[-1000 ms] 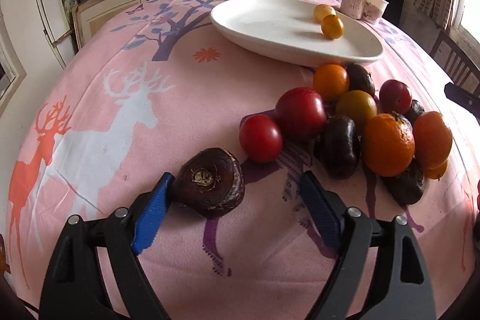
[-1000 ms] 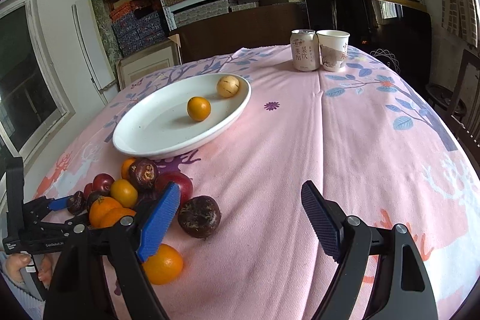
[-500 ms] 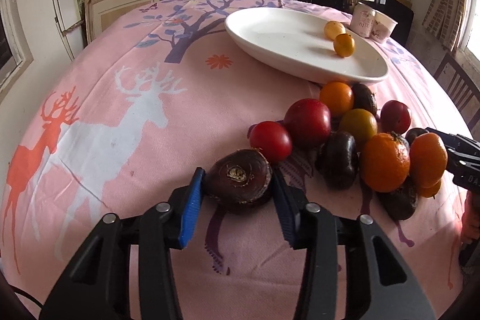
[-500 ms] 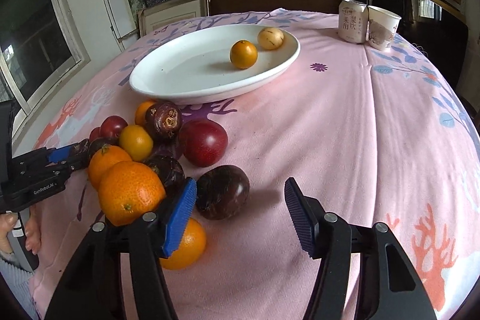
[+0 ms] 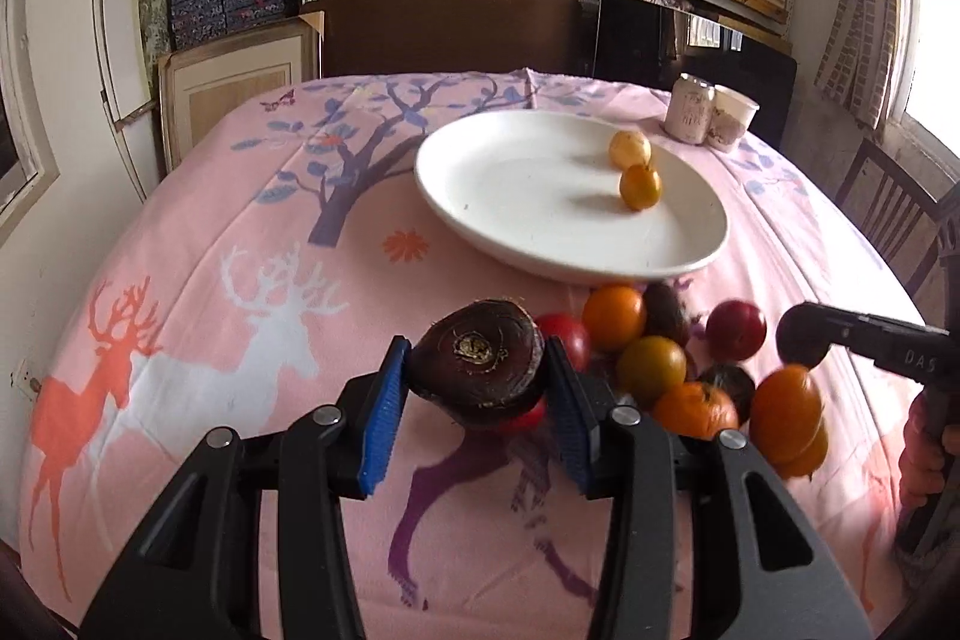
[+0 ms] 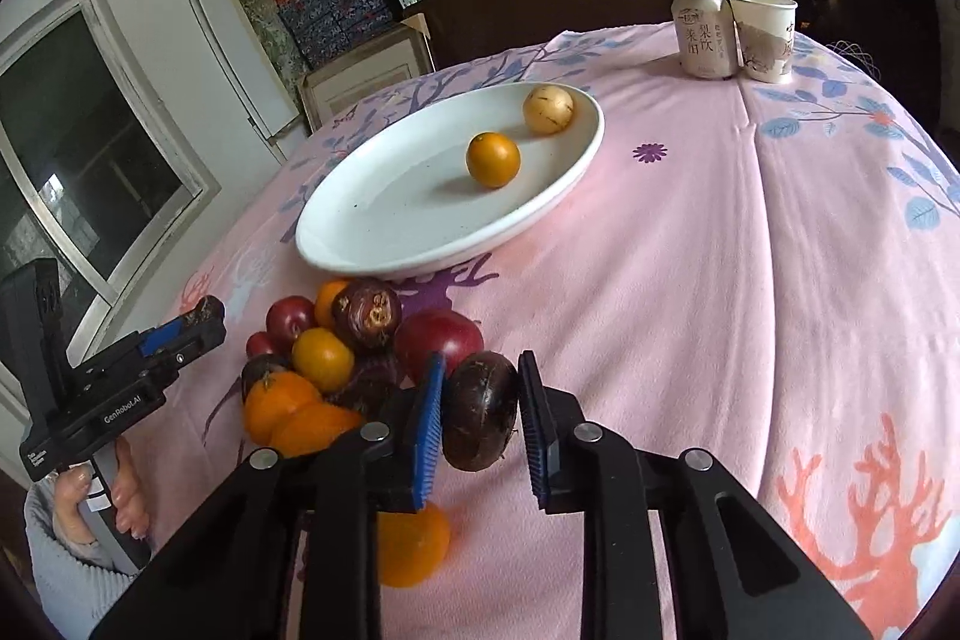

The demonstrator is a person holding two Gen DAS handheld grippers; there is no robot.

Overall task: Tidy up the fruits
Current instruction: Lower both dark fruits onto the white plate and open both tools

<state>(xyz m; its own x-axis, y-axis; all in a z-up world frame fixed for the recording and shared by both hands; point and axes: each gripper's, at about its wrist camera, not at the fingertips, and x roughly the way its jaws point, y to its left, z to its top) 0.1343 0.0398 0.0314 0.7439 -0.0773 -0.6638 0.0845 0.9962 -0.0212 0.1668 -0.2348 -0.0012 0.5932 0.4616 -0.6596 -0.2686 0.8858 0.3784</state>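
Note:
My left gripper (image 5: 477,370) is shut on a dark brown mangosteen (image 5: 477,367) and holds it above the pink cloth, near the fruit pile (image 5: 660,364). My right gripper (image 6: 480,406) is shut on a dark purple passion fruit (image 6: 480,409), lifted just right of the pile (image 6: 336,358). The white oval plate (image 5: 516,196) lies beyond, also in the right wrist view (image 6: 384,220), holding a small orange (image 6: 493,159) and a pale yellow fruit (image 6: 547,109). The left gripper shows at the left of the right wrist view (image 6: 201,316).
A drink can (image 6: 703,34) and a paper cup (image 6: 763,35) stand at the table's far side. A loose orange (image 6: 414,544) lies under my right gripper. A wooden chair (image 5: 894,208) stands at the right table edge. Shelves and boxes fill the back wall.
Both grippers have closed on their fruits and lifted them off the cloth. The left one rose with the mangosteen; the right one closed on the passion fruit beside the pile.

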